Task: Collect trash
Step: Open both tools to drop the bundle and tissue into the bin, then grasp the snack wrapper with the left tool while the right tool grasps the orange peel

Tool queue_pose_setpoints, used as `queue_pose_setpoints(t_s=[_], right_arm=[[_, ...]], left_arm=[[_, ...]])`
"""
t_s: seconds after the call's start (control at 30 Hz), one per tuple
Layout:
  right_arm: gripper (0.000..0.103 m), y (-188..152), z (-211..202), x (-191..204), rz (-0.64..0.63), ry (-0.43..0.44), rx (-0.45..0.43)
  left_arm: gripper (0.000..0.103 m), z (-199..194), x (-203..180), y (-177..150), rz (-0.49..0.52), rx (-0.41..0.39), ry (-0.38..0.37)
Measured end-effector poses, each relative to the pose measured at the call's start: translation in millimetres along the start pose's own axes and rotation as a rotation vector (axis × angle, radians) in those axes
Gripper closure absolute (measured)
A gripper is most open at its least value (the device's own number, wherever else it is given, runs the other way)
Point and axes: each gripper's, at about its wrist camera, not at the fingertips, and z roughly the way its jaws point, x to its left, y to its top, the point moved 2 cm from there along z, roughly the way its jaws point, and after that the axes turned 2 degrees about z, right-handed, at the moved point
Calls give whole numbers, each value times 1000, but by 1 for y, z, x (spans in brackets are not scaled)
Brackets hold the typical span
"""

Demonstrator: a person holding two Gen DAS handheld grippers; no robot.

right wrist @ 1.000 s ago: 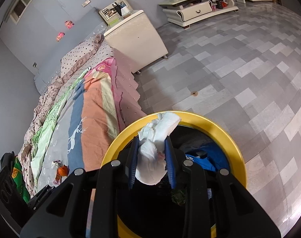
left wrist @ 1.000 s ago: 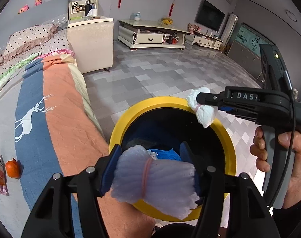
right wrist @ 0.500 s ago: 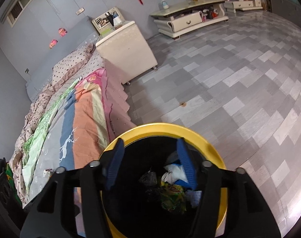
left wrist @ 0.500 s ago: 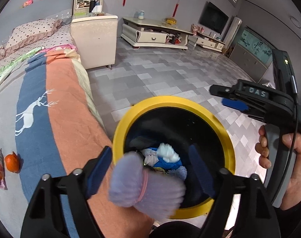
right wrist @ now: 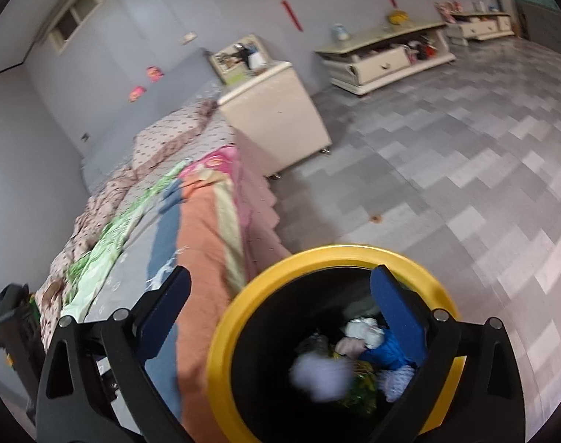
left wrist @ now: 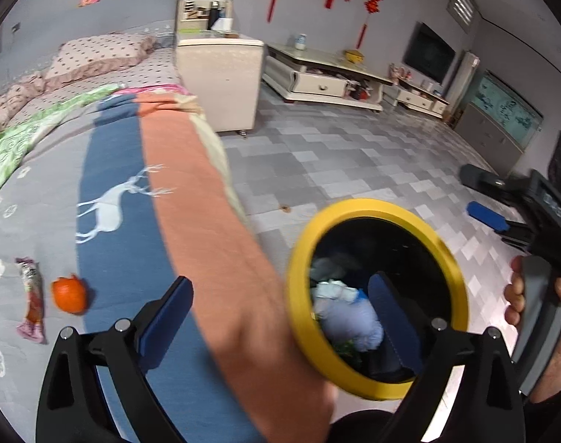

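While both have just been opening, left claw [left wrist: 280, 313] and right claw [right wrist: 280, 302] gape empty over the bin [right wrist: 221, 336].

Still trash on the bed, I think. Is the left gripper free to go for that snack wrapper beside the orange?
Probably yes: the left gripper stands open and empty, and the snack wrapper lies uncovered on the bed next to the orange.

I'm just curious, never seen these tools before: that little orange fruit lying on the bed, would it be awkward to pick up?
Probably a little. The orange fruit looks round, so a nudge might roll it across the soft bedspread. Its skin looks smooth, so it could slip between flat pads. It seems small and likely light, but squeezing hard might bruise it.
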Motion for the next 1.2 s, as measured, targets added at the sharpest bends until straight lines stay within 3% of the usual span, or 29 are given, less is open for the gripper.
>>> queue_pose_setpoints(t_s=[0.2, 0.63, 0.97, 1.2], right_arm=[[9, -5, 11, 43, -54, 58, 17], [9, -37, 64, 152, -206, 90, 128], [9, -88, 129, 232, -360, 119, 236], [9, -125, 166, 265, -446, 137, 315]], left_arm=[[11, -14, 49, -1, -63, -18, 66], [11, -33, 172, -24, -206, -14, 227], [11, -32, 254, -51, -338, 18, 325], [11, -19, 296, -62, -414, 46, 358]])
